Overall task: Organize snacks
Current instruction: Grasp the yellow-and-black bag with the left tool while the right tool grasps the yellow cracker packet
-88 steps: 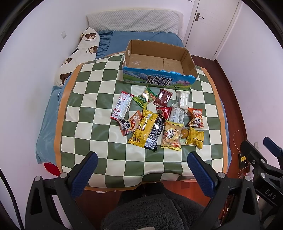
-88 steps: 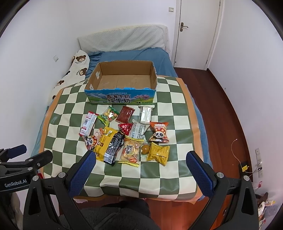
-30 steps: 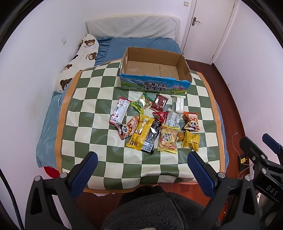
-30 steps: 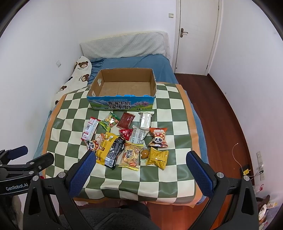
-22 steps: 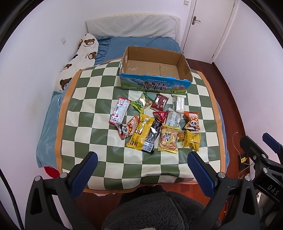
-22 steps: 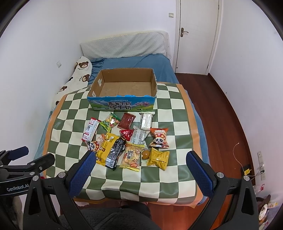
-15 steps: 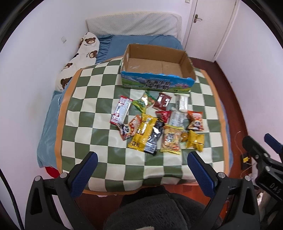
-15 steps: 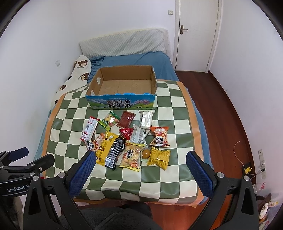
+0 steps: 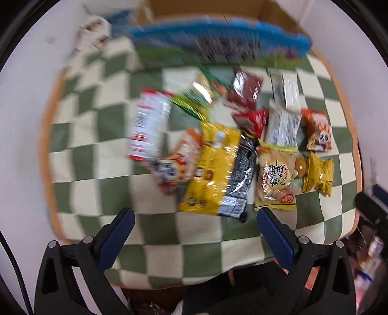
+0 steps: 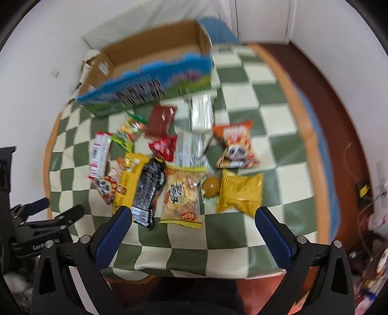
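Observation:
Several snack packets lie in a loose pile on a green and cream checkered table (image 9: 97, 167). Among them are a long yellow packet (image 9: 211, 169), a black packet (image 9: 240, 177), a biscuit bag (image 9: 276, 179) and a small yellow packet (image 9: 317, 174). An open cardboard box (image 9: 218, 46) with a blue printed front stands behind the pile; it also shows in the right wrist view (image 10: 150, 72). My left gripper (image 9: 194, 232) is open and empty over the table's near edge. My right gripper (image 10: 191, 230) is open and empty, just in front of the biscuit bag (image 10: 181, 191). Both views are motion-blurred.
The left gripper shows at the lower left of the right wrist view (image 10: 43, 225). A blue bed lies behind the table (image 10: 220, 29). White walls close in on both sides. A door (image 10: 262, 19) and wooden floor (image 10: 327, 80) are at the right.
Both grippers have dropped quickly toward the table and the snack pile, which now fills the views. Both stay open. No snack has moved.

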